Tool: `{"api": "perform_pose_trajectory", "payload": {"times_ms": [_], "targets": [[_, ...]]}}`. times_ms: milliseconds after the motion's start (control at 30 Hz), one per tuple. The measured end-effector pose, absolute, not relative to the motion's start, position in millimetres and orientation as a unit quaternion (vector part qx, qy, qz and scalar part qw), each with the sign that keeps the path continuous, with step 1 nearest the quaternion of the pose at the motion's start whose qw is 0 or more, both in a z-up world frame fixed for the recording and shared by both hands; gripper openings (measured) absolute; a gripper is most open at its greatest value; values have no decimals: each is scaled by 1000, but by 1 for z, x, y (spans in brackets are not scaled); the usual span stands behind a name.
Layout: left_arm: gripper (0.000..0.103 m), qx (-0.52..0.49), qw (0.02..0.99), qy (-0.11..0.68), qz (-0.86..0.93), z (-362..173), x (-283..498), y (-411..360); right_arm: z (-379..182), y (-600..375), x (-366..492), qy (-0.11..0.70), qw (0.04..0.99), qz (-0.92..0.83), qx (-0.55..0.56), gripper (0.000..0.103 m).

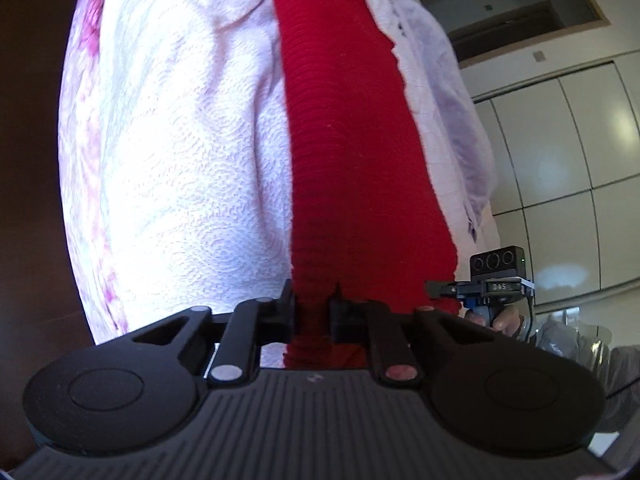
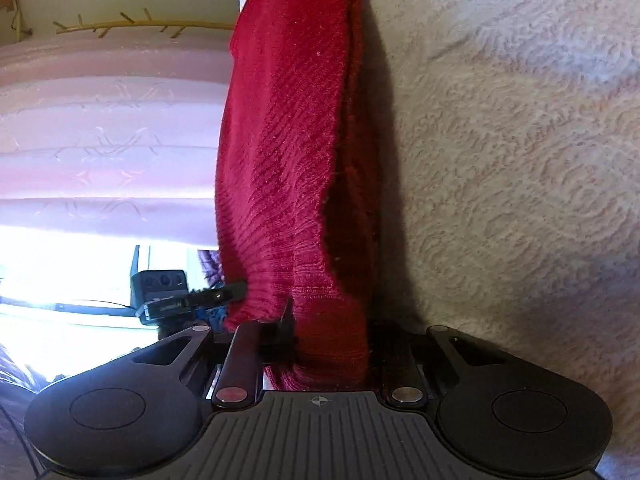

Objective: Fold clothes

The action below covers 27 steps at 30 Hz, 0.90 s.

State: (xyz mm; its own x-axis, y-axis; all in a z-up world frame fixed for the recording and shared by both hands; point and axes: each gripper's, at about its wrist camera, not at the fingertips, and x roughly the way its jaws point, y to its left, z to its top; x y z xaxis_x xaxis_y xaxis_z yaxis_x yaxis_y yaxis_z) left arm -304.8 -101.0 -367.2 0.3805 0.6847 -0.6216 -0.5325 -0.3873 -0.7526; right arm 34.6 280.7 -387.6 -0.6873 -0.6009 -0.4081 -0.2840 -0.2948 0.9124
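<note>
A red ribbed knit garment (image 1: pixel 340 140) lies stretched in a long strip over a white textured bedspread (image 1: pixel 180 160). My left gripper (image 1: pixel 314 308) is shut on the garment's near edge, with the cloth bunched between its fingers. In the right wrist view the same red garment (image 2: pixel 280 160) hangs folded over itself, and my right gripper (image 2: pixel 332 332) is shut on it. The cloth hides its right finger. Each gripper shows in the other's view, pinching the same edge: the right gripper (image 1: pixel 434 289) and the left gripper (image 2: pixel 238 291).
The bedspread (image 2: pixel 520 160) has pink flower print along its left side. Pale wardrobe doors (image 1: pixel 560 140) stand on the right. Pink curtains (image 2: pixel 100 120) and a bright window (image 2: pixel 60 272) are on the left. A person's fingers (image 1: pixel 500 320) hold the right gripper's handle.
</note>
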Motion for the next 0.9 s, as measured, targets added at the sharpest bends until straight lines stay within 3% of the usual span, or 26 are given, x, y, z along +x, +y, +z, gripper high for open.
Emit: {"api": "perform_pose_trajectory", "payload": {"times_ms": [367,533,567,633,667,700,733,767,833,900], "targets": [[5,-631,553,-87,537,-334,-289,-129,-348,250,76,-606,95,-705,356,14],[10,-640,537,-74,544,-343,-281,-122,-368,241,98,-639,30,-678,361,15],[13,-644,538,-66,540,-348,-281,-113,-372,243,99,-644,14,-677,356,17],[19,-636,552,-44,537,-355,-281,-98,-377,247,97,-653,2,-671,350,32],[19,-638,554,-36,534,-360,-282,-94,-378,248,96,-655,5,-670,350,34],[19,-641,554,-29,530,-366,-282,-90,-378,249,96,-653,6,-671,352,34],[9,-645,554,-30,525,-370,-281,-91,-378,249,97,-650,7,-673,353,33],[8,-644,557,-33,523,-368,-278,-92,-376,247,97,-644,9,-676,357,32],[7,-642,564,-39,519,-363,-272,-94,-369,242,97,-631,15,-681,370,17],[7,-642,567,-55,514,-352,-275,-97,-358,241,97,-631,24,-683,369,16]]}}
